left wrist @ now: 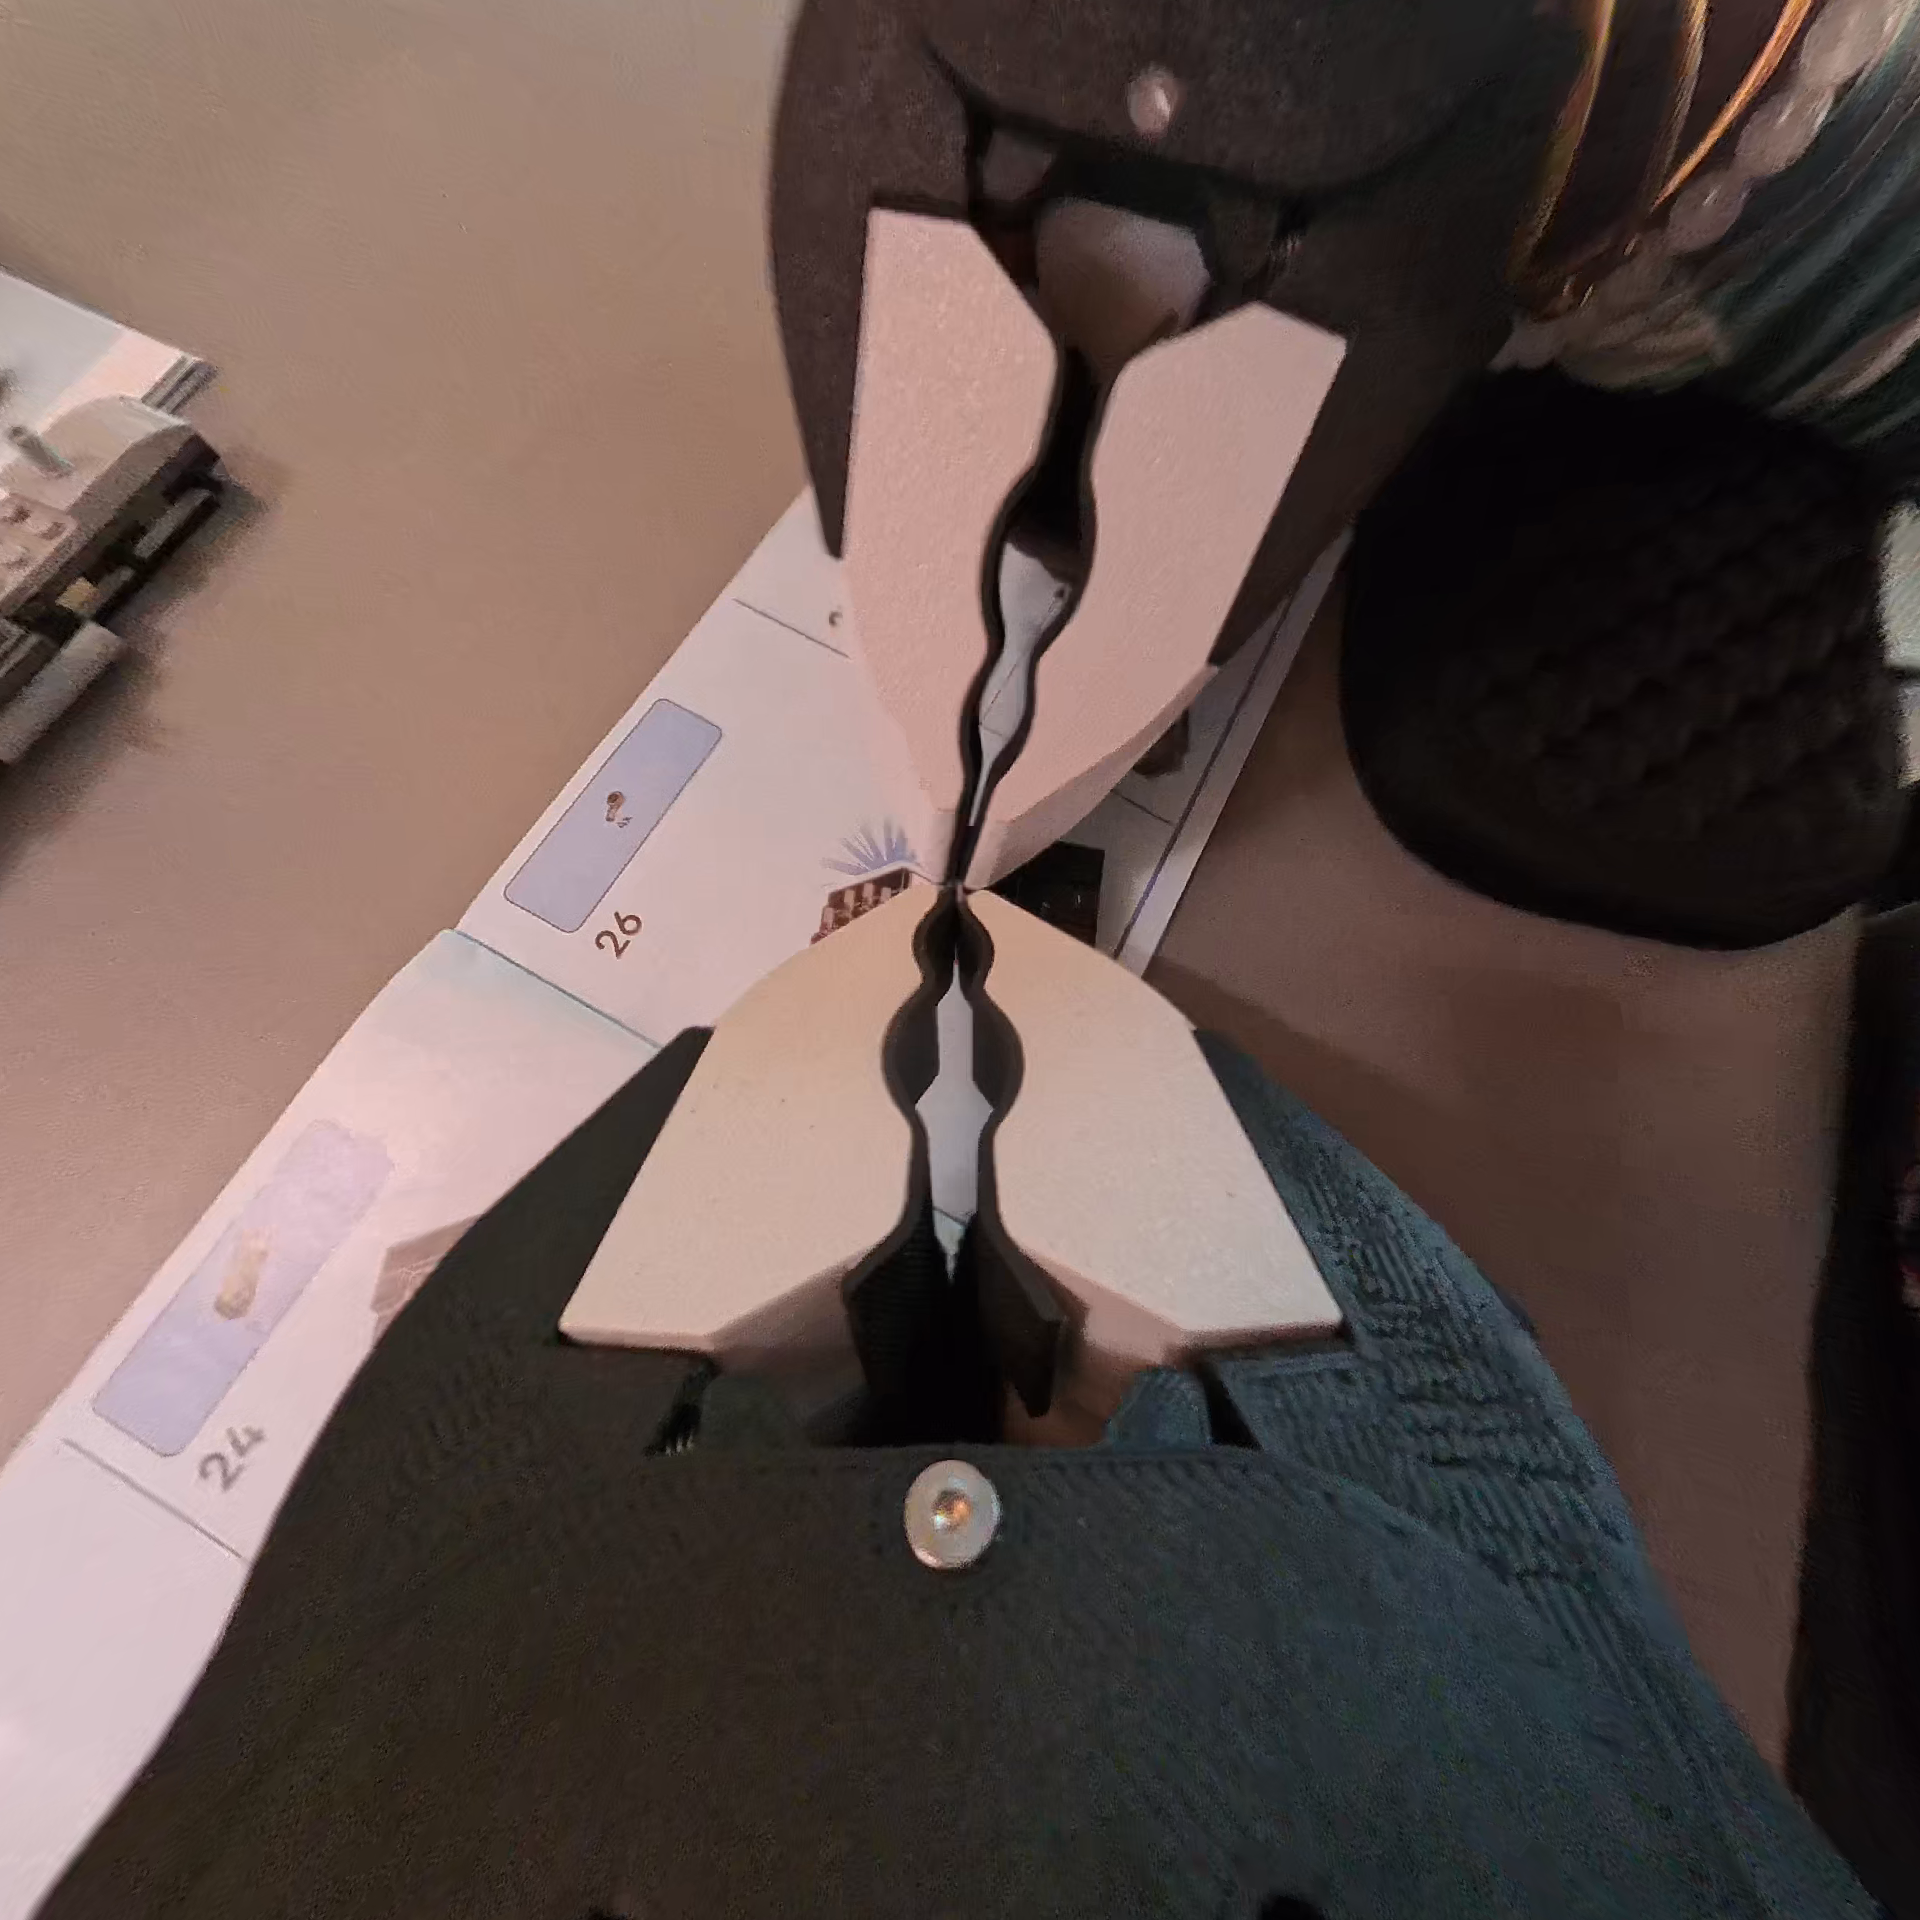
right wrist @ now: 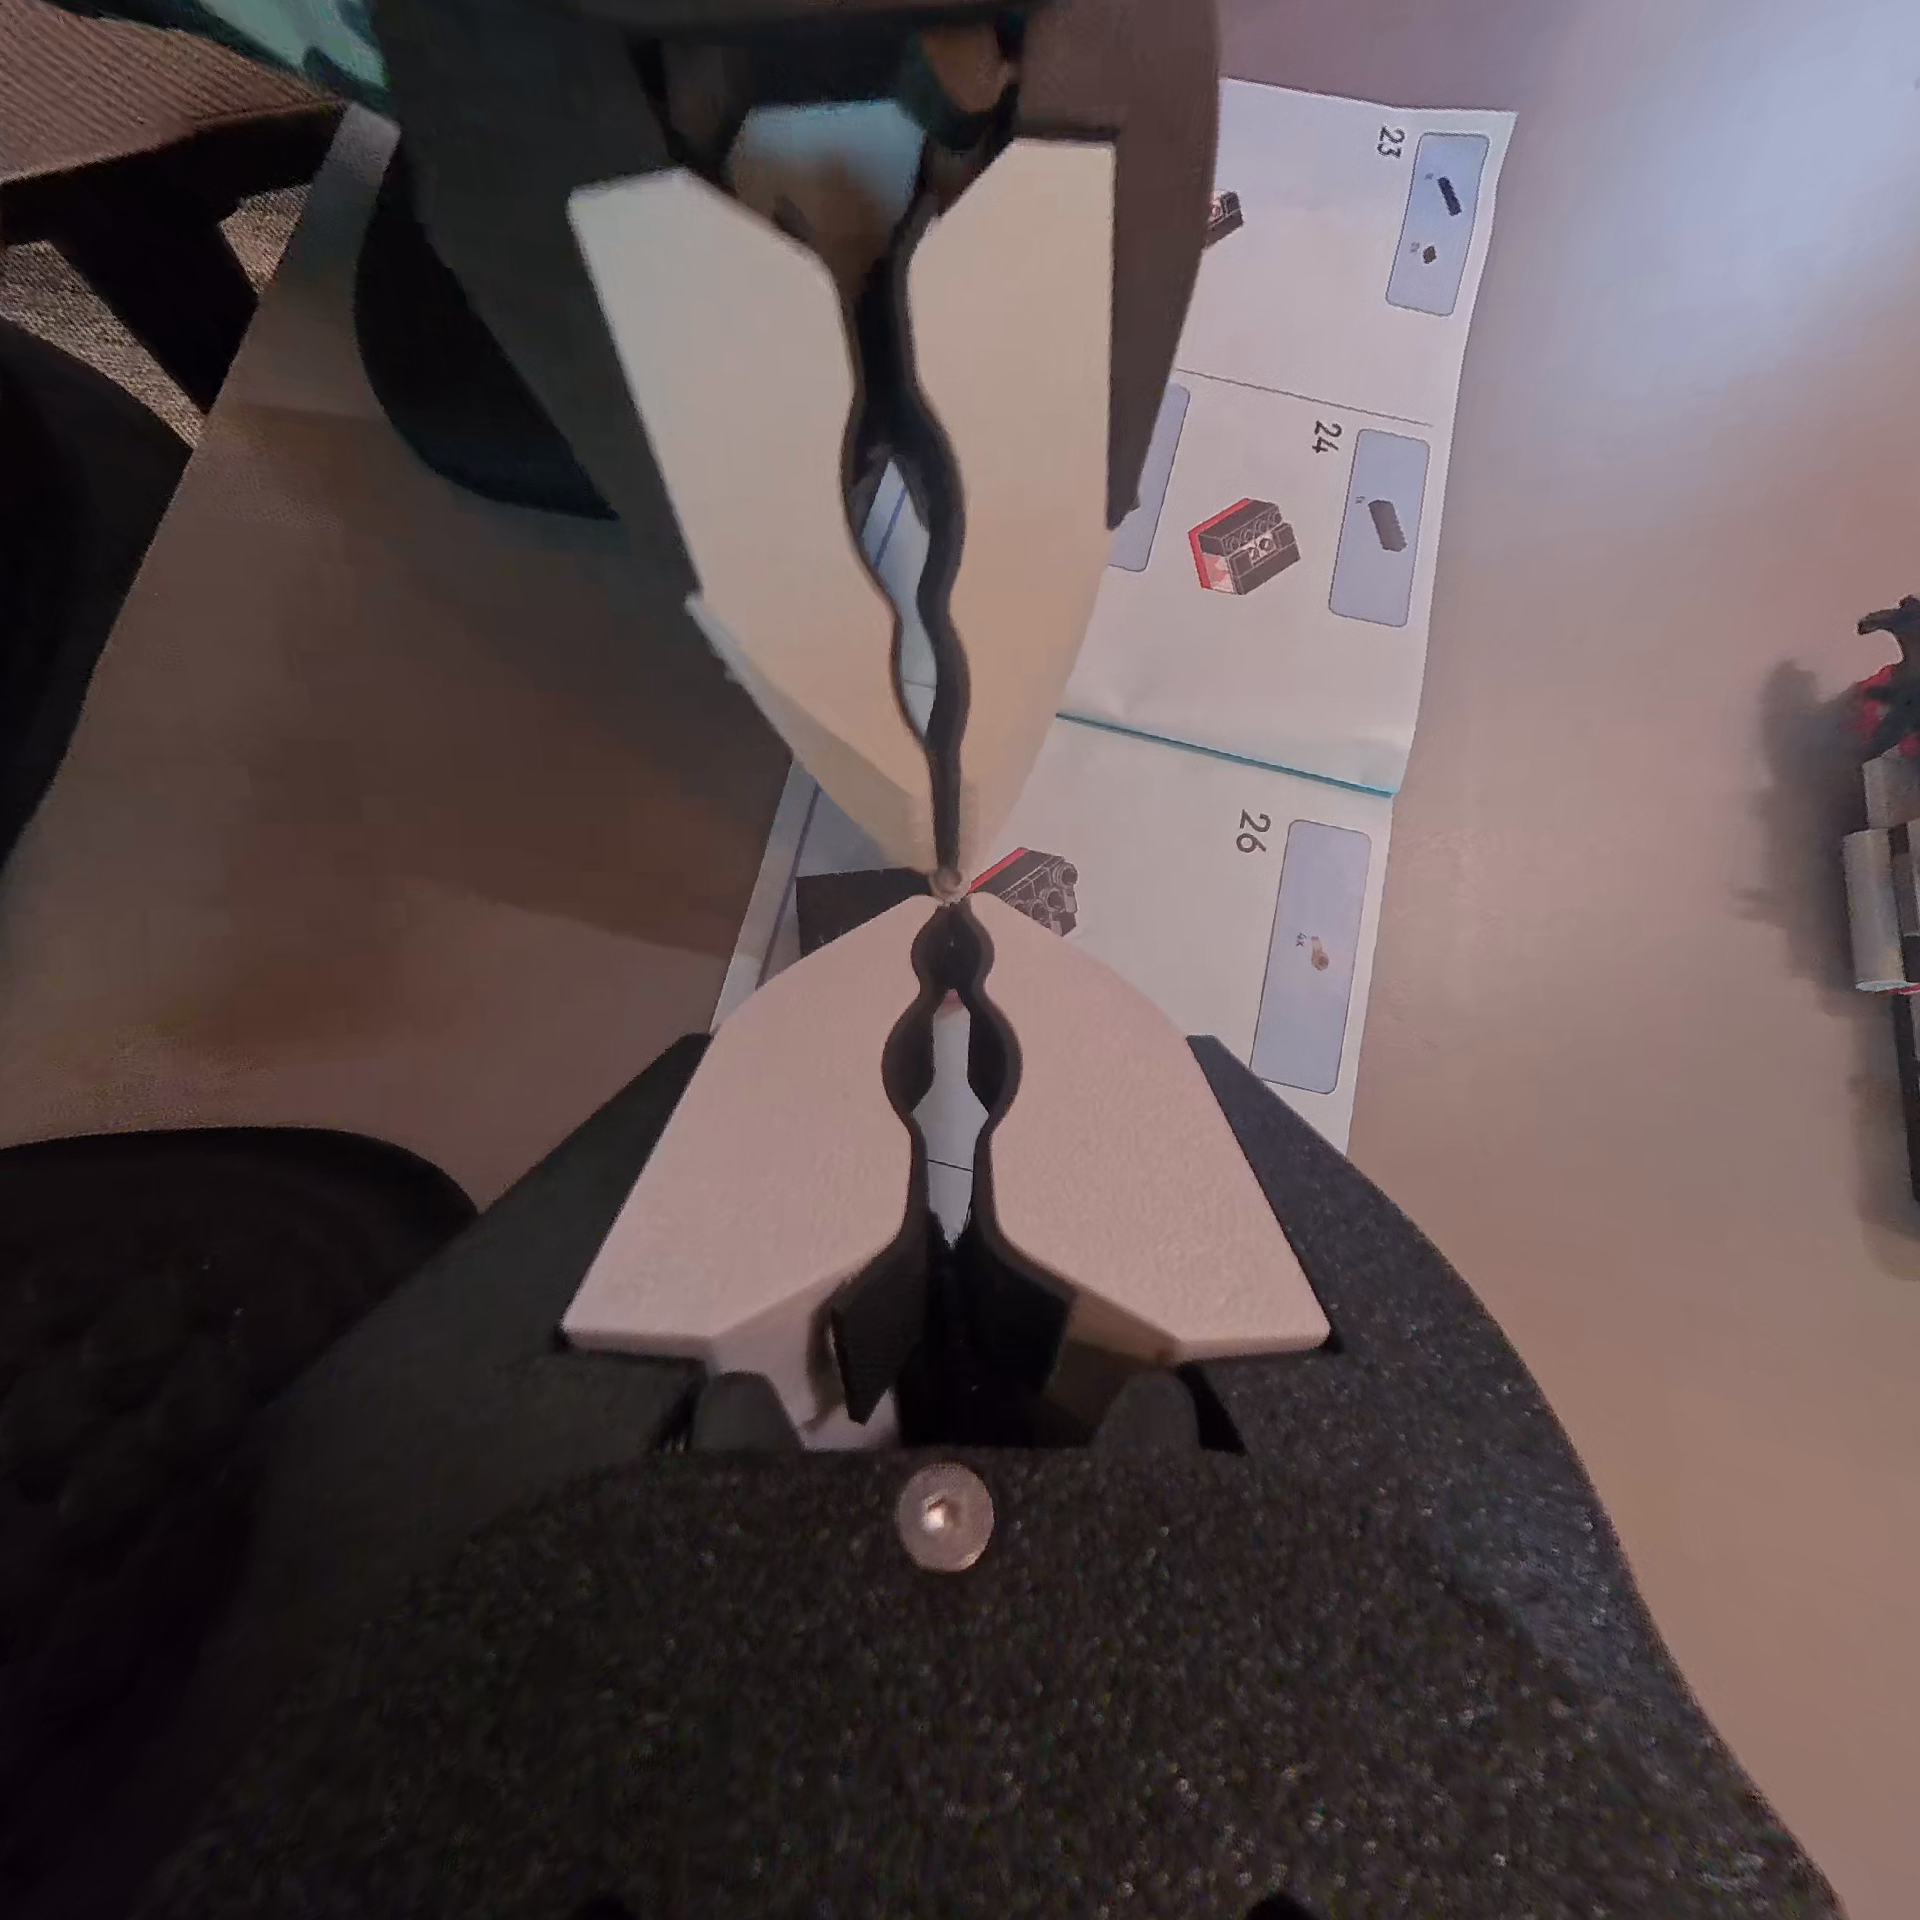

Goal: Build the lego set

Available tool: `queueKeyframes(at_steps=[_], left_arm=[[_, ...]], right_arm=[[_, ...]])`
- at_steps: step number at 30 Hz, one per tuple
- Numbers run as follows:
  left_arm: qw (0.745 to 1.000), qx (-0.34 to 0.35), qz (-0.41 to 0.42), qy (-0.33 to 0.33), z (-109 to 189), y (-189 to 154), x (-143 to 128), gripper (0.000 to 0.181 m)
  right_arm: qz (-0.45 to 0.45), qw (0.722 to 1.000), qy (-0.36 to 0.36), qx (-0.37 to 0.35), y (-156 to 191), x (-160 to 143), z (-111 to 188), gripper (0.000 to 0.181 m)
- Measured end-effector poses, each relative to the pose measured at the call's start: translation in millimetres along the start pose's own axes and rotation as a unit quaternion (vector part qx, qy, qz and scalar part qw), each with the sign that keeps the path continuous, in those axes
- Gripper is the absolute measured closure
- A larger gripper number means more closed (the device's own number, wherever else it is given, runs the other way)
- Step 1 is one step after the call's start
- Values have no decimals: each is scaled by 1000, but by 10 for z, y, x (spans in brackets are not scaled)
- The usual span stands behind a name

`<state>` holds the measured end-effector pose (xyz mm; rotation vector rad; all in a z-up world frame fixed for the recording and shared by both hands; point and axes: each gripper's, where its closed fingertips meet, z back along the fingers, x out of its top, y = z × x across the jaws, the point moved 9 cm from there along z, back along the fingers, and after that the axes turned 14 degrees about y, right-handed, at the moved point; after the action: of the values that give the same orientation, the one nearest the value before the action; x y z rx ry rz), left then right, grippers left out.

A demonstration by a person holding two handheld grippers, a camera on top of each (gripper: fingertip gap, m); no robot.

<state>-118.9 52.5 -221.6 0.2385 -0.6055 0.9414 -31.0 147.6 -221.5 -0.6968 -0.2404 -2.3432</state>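
Note:
My left gripper and my right gripper are both shut and meet tip to tip above the open Lego instruction booklet. In the left wrist view the right gripper comes down from the top. In the right wrist view the left gripper does the same. A tiny tan round piece sits right where the tips meet. I cannot tell which gripper grips it. The booklet also shows in the left wrist view.
A partly built grey, black and red Lego model stands at the right edge of the tan table. A stack of grey and white parts lies at the left. A dark round woven object sits at the table's edge.

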Motion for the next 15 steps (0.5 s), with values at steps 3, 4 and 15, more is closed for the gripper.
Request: queueKeyframes(at_steps=[3,4,15], left_arm=[[998,-32,44,-31,123,100,-30,181],[998,-41,47,-14,100,110,-49,181],[998,-59,30,16,5,100,-22,181]], right_arm=[[3,1000,-7,2,-3,-11,-2,181],[6,1000,-6,0,0,-10,-1,181],[15,1000,1,-10,12,2,2,181]])
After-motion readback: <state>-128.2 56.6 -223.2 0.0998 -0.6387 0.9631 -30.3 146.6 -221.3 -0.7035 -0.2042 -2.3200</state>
